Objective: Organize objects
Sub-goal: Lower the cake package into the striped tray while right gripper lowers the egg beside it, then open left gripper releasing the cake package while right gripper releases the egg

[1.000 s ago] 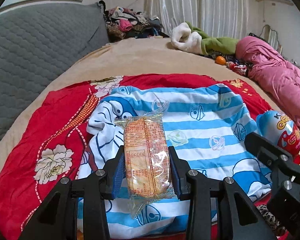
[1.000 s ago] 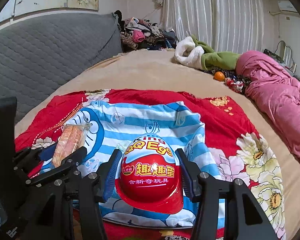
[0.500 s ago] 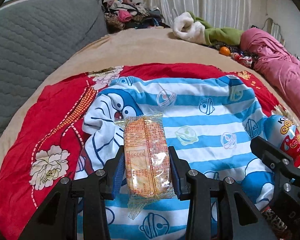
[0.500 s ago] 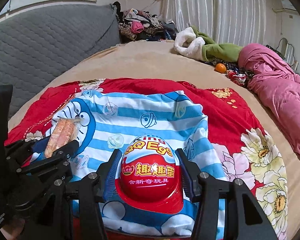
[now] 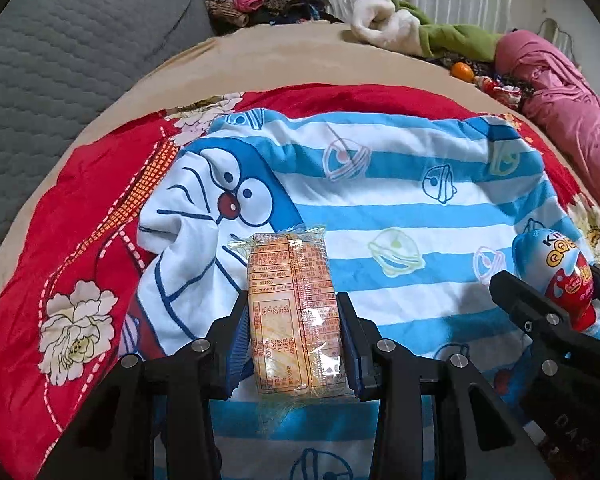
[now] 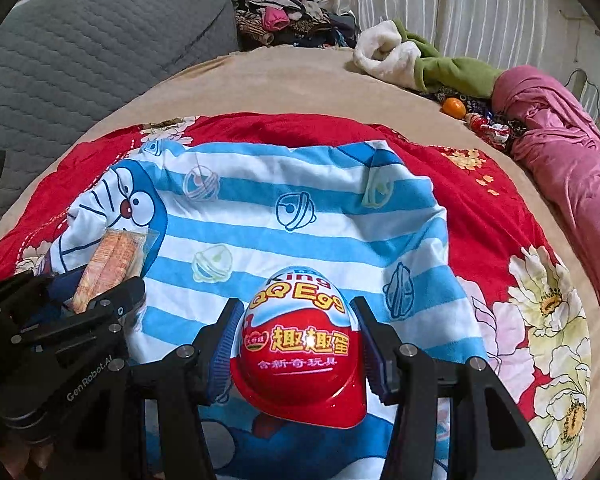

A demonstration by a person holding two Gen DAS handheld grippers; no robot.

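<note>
Two fisheye cameras, one behind each handheld gripper, look forward and slightly down across a bed toward the far curtains [image 6: 440,4]. The left wrist view sits close over the striped cartoon blanket [image 5: 400,208], its own left gripper [image 5: 294,344] filling the near edge, with the right gripper [image 5: 560,300] intruding at the near right. The right wrist view faces the same way from just to the right, the right gripper [image 6: 296,344] at its near edge and the left gripper [image 6: 96,292] at the near left. Both share the blanket, the red floral quilt [image 6: 480,208], the grey headboard [image 5: 72,52] at far left and the pink bedding [image 6: 572,140] at far right.
</note>
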